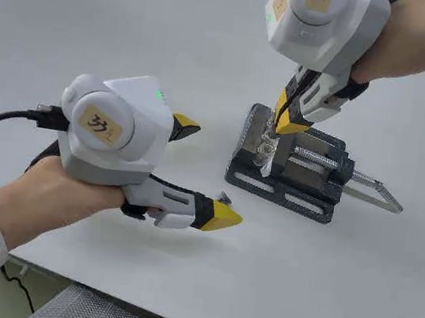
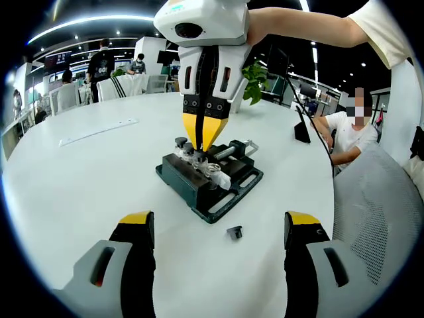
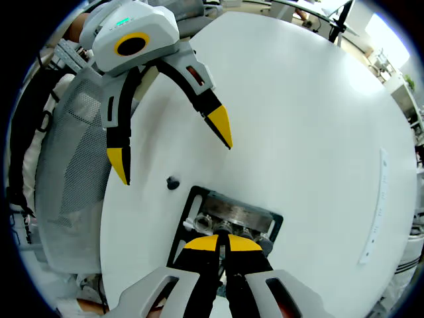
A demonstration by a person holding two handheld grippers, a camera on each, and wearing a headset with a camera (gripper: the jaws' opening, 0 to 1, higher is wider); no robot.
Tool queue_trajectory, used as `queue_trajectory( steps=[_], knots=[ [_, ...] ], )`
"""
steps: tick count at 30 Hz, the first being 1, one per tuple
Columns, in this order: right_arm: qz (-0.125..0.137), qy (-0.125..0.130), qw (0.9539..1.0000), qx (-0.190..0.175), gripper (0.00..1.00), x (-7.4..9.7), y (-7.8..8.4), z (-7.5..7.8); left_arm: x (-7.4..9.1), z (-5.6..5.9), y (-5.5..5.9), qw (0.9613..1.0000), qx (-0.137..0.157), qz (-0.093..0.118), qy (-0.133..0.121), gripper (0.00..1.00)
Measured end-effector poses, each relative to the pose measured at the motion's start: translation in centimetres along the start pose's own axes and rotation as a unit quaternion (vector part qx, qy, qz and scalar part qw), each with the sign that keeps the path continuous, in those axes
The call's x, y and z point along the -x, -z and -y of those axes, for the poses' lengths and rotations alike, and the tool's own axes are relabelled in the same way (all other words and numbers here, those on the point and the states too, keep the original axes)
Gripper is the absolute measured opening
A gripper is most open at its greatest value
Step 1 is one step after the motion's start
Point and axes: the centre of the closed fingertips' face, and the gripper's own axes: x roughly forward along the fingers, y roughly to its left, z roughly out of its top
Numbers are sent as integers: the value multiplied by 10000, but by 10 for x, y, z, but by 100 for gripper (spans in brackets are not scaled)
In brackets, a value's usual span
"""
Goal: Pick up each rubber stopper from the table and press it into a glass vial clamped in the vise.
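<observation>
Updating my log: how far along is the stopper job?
Done: two seated stoppers seem to cap vials in the vise. In hand: the right gripper, fingers shut, is down at the vials. Left: one loose stopper on the table by the open left gripper.

- vise (image 1: 272, 186): dark grey, sits flat on white counter (image 1: 174, 41), base w/ slotted feet, silver lead screw (image 1: 313, 153) sticking out one end
- glass vials (image 2: 215, 171): small, clear, in a row clamped btwn the vise jaws; exact count can't tell
- fitted stoppers (image 2: 180, 142): dark, round-topped, on vials at one end of the row, approx 2-3
- loose stopper (image 2: 234, 231): small, dark grey, alone on counter near vise base, not touching it
</observation>
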Motion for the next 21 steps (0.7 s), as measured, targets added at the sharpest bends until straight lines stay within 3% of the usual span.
queue_trajectory(
  steps=[21],
  knots=[
    [-238,132,9995,-130,0,-1,-3,-2,-1,0,-4,10000,-3,48,-6,79]
  ],
)
